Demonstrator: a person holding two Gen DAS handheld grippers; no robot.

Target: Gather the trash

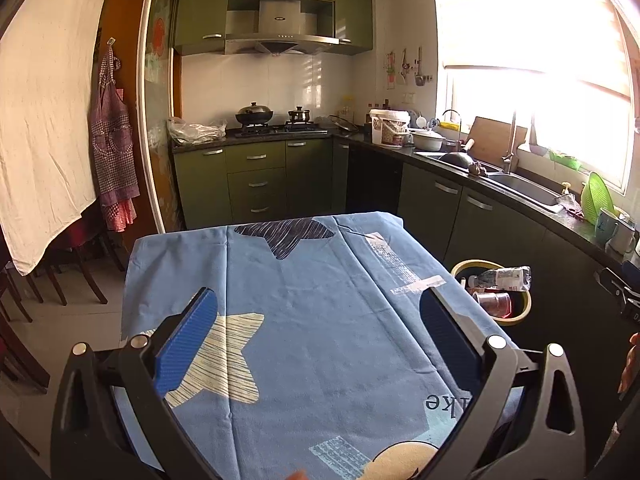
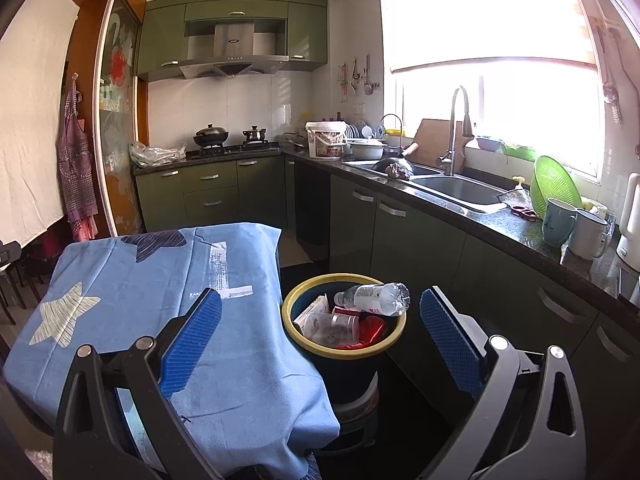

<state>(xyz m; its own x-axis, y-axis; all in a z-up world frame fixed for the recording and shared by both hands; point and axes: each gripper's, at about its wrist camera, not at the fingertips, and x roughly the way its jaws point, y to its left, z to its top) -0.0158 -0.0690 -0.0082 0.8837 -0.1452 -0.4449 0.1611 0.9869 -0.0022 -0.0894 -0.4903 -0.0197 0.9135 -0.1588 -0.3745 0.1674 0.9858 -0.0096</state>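
A dark bin with a yellow rim (image 2: pixel 294 330) stands on the floor right of the table; it also shows in the left wrist view (image 1: pixel 522 316). In it lie a clear plastic bottle (image 2: pixel 374 298), a clear plastic cup (image 2: pixel 340 326), a red item (image 2: pixel 372 330) and a carton (image 2: pixel 314 312). My right gripper (image 2: pixel 320 324) is open and empty, held above and in front of the bin. My left gripper (image 1: pixel 318 320) is open and empty over the table's blue star-print cloth (image 1: pixel 320 340).
The cloth-covered table (image 2: pixel 120 300) stands left of the bin. Dark green cabinets (image 2: pixel 420 240) and a counter with a sink (image 2: pixel 460 192), mugs (image 2: pixel 560 222) and a green colander (image 2: pixel 554 186) run along the right. Chairs (image 1: pixel 60 272) stand at the left.
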